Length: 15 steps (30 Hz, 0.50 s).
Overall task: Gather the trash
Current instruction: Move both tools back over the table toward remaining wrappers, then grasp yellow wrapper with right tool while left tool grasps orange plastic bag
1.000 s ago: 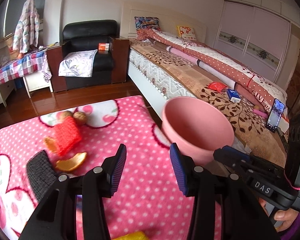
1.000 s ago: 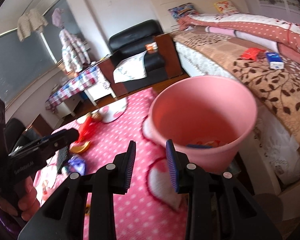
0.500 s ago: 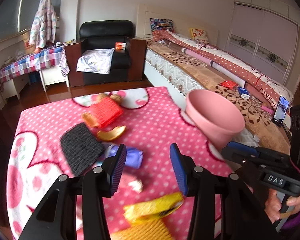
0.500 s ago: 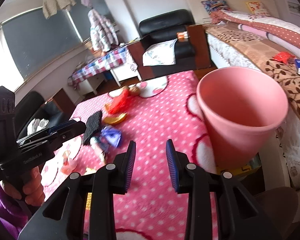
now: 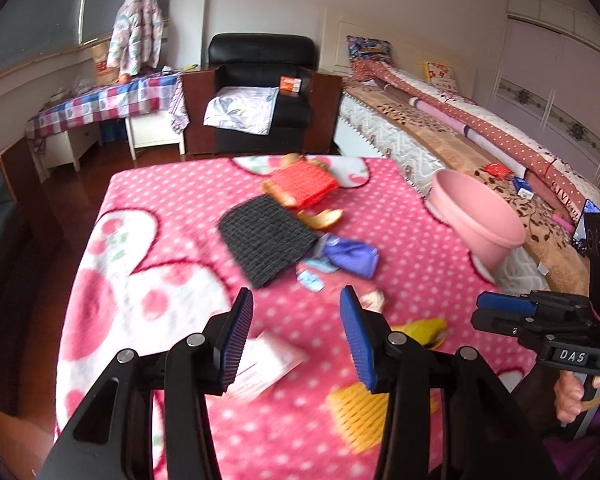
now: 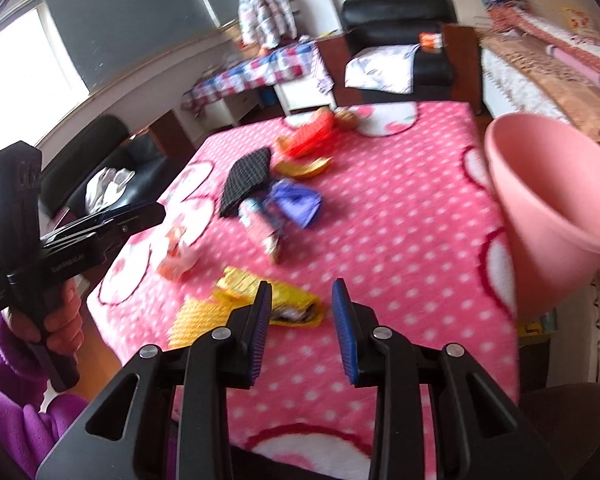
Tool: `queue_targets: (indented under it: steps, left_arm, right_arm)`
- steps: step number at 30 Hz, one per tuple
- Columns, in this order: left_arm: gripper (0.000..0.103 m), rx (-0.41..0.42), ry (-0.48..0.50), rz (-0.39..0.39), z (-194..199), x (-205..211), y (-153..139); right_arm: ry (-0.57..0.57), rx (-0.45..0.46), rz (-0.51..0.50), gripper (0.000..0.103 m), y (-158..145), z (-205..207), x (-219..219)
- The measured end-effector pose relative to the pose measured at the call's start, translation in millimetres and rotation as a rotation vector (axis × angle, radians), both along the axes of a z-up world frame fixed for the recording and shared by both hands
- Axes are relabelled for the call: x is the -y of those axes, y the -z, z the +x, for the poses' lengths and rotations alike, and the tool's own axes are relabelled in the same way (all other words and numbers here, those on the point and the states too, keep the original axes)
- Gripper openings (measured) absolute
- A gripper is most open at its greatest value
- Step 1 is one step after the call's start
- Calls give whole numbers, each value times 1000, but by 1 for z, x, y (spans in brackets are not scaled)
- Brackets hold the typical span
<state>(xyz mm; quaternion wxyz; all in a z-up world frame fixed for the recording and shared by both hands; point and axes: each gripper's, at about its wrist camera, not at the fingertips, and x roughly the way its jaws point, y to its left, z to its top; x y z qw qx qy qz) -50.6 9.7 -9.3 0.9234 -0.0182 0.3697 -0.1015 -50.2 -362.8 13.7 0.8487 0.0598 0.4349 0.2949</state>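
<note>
**Ana:** Trash covers the pink dotted blanket, and both grippers hang over its near edge with nothing in them. The left gripper has its jaws spread wide; the right gripper stands narrower but parted, pads clear of everything.

**Ben:** Which piece is closest?

**Ana:** For the right one, the yellow wrapper. It lies just ahead of the fingertips and slightly toward the left finger, which partly hides it. Its long axis runs roughly crosswise to the way the gripper points, tilting down toward the right of that view.

**Ben:** So the jaws would straddle its short side?

**Ana:** That is my reading; the parted pads look wide enough for a flat wrapper, though blur makes it hard to be sure. The left gripper is nearer the white paper, just beneath its left finger, and the yellow mesh sleeve beside its right finger.

**Ben:** And the bin?

**Ana:** The pink bucket stands off the blanket's right edge, beside the bed, on the right gripper's side. Anything picked up by the right hand has the shorter carry. The black mesh, purple wrapper and red mesh lie farther out, well apart from both.
</note>
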Motion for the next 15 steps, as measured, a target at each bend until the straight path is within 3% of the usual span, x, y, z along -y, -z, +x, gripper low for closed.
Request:
queue_targets:
  steps: [11,15]
  left_arm:
    - [45,-68,-86,19,-9,-33,23]
    - [50,-98,-119,-3,-6,-41,30]
  right_arm:
    - [-144,70,-142,32,-3,4,-46]
    - [-195,68,-196,32,6,7,-58]
